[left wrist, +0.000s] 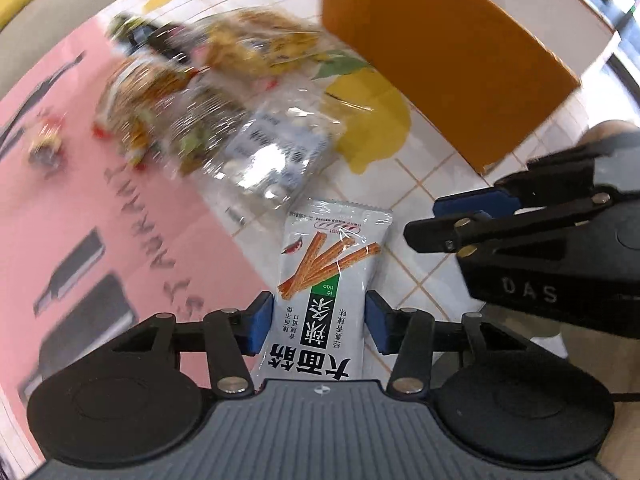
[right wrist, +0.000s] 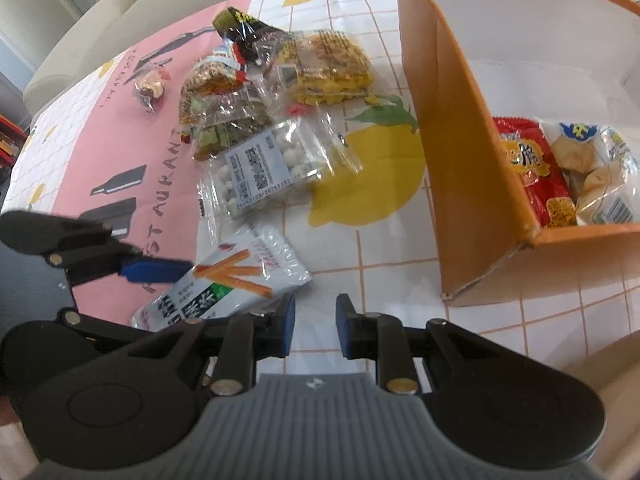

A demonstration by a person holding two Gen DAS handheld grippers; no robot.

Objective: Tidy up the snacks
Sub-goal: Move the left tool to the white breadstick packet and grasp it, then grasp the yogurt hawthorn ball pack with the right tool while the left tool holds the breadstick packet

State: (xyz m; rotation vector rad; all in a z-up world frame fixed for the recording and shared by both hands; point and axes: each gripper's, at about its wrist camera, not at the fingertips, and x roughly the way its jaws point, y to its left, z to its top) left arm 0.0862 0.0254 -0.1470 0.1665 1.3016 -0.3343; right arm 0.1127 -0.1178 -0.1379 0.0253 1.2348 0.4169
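1. Snack packet [left wrist: 320, 304], white with orange sticks printed on it, lies on the worktop [left wrist: 424, 216] between the two blue pads of the left claw [left wrist: 318, 322]; in the right wrist view it sits at about 8 o'clock, well apart from the orange box [right wrist: 472, 184] at 2 o'clock.
2. The left claw stands about half open, its pads level with the packet's long edges. Whether they press yet I cannot tell for sure, and the left pad looks barely at the film. A lift on so light a hold could let the slick wrapper slide out.
3. The packet is soft and flat, so a squeeze across its width may buckle it or snap the sticks inside.
4. The right claw [right wrist: 316, 330] is at its closest setting with nothing between its pads, and hovers just beside the packet's end. A swing toward the box could knock one claw against the other.
5. The clear bag of white balls [right wrist: 276, 168] lies just beyond the packet at 12 o'clock in the left view; a dragged lift might catch its loose film.
6. The near wall of the box stands tall, so a low carry could strike it and tip the packet short of the red bag [right wrist: 532, 176] inside.
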